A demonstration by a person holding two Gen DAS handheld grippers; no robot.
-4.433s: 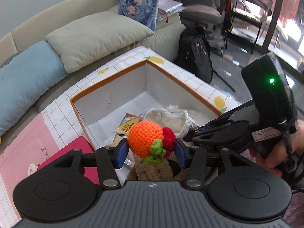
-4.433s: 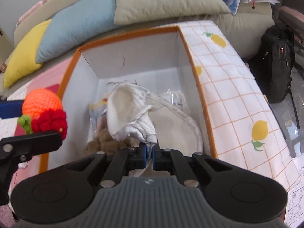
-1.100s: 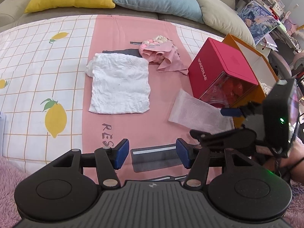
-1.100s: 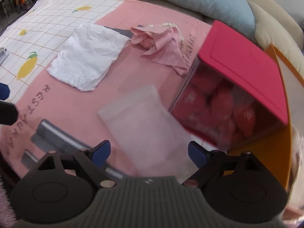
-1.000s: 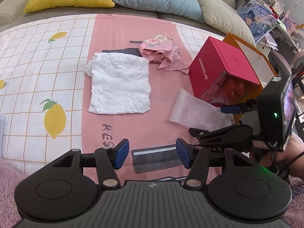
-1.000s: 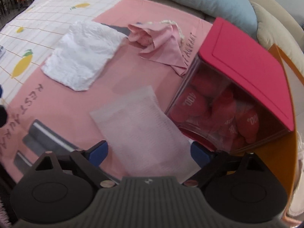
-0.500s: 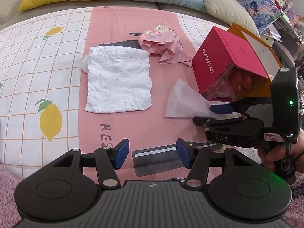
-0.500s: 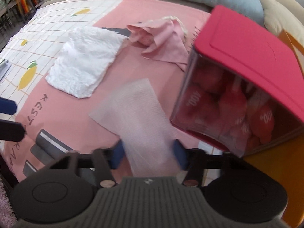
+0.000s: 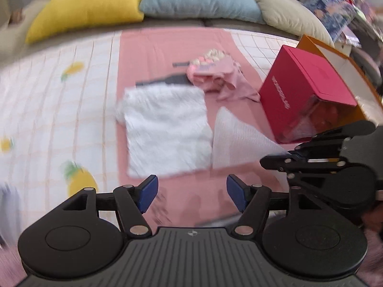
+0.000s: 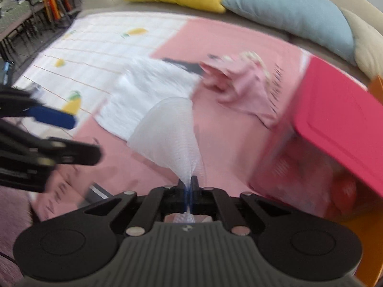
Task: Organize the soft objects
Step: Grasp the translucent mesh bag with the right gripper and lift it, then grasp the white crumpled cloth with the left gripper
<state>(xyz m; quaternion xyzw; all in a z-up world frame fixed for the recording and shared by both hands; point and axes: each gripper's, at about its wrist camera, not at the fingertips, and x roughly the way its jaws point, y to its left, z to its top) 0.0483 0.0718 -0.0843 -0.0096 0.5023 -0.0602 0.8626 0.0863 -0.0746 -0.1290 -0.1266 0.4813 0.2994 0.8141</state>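
My right gripper (image 10: 189, 186) is shut on a corner of a thin translucent white foam sheet (image 10: 171, 129) and lifts it off the pink mat; the sheet (image 9: 237, 143) and the right gripper (image 9: 277, 159) also show in the left wrist view. My left gripper (image 9: 191, 189) is open and empty above the mat, near a white towel (image 9: 165, 124). The towel (image 10: 143, 91) lies flat beside a crumpled pink cloth (image 9: 215, 76). The pink cloth (image 10: 241, 83) lies behind the sheet.
A red-lidded clear box (image 9: 308, 93) stands at the right against an orange-rimmed storage box (image 9: 335, 50). Yellow (image 9: 88, 7), blue (image 9: 198, 0) and beige (image 9: 284, 12) cushions line the sofa behind. A lemon-print cloth (image 9: 59, 110) covers the left.
My right gripper has closed on the foam sheet's corner and raised it. Both grippers have moved, and the views are blurred by motion.
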